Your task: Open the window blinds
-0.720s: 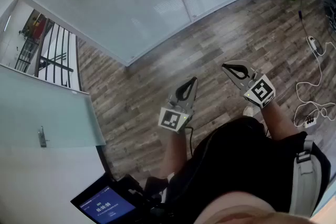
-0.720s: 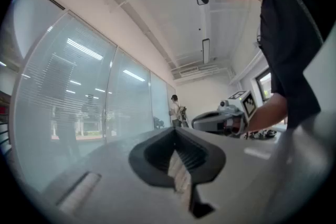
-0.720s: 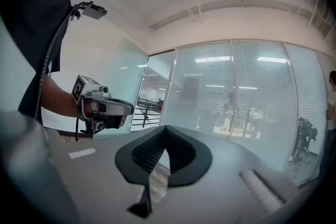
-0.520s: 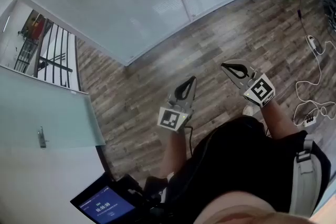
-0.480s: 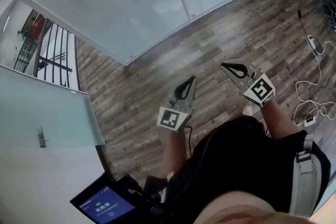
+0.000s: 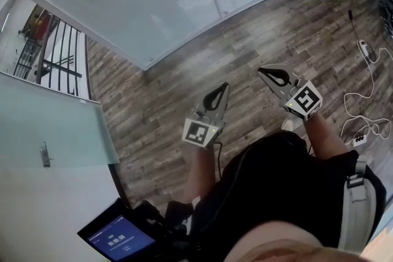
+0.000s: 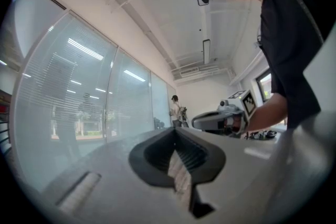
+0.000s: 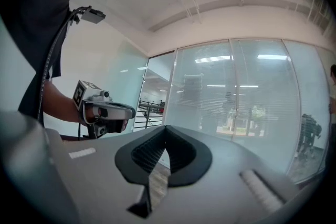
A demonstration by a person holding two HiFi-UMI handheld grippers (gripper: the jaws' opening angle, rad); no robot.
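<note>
Shows the approach stage of the task, judged from the standoff: no contact yet with the window blinds (image 8: 247, 97). Places them ahead and to the right of the right claw (image 8: 165, 129), and ahead and to the left of the left claw (image 7: 176, 131). Sets them well apart from both, across a stretch of wooden floor (image 6: 184, 101). Finds both claws clenched, tips meeting, with nothing between the jaws. Holds them level and side by side, pointing toward the glass wall (image 6: 153, 3) that carries the blinds. Reads the slats as horizontal, with the long axis along the wall and so across the heading of each claw. Reads the hanging sheet as upright, with its broad face turned toward the claws. Takes the slats for tilted mostly closed, given only faint shapes and ceiling lights through them, though reflections in the glass blur this. Cannot make out any cord, wand or knob for the blinds in either gripper view or the head view. Calls next, as a judgement, for closing the gap to the wall and finding the control. Calls then for releasing one claw before setting its jaws around that control. Notes a glass door with a handle (image 6: 44, 154) off to the left of the left claw. Notes a tablet screen (image 6: 116, 237) behind that claw and loose cables (image 6: 368, 107) on the floor to the right of the right claw.
</note>
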